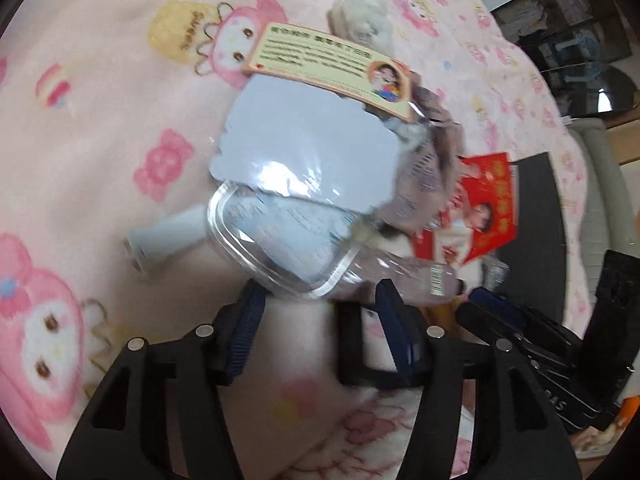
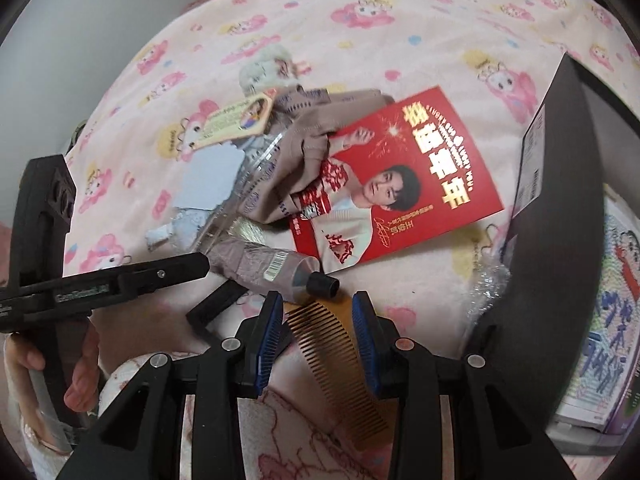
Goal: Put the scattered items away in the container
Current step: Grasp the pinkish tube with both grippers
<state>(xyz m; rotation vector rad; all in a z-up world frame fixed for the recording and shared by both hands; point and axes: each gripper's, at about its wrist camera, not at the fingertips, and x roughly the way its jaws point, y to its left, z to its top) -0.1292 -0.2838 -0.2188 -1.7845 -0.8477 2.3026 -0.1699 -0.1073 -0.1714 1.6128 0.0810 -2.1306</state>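
Right gripper [image 2: 316,308] clamps a comb [image 2: 332,344] beside a tube [image 2: 272,270]; left gripper [image 1: 320,300], jaws apart, empty above the blanket [image 1: 100,140].

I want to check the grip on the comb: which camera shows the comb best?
The right wrist view: the amber comb lies slantwise between the right tongs, teeth clearly visible, pads seemingly at its edges. The left wrist view shows only a blurred amber sliver beside the right tongs' fingers, behind the tube.
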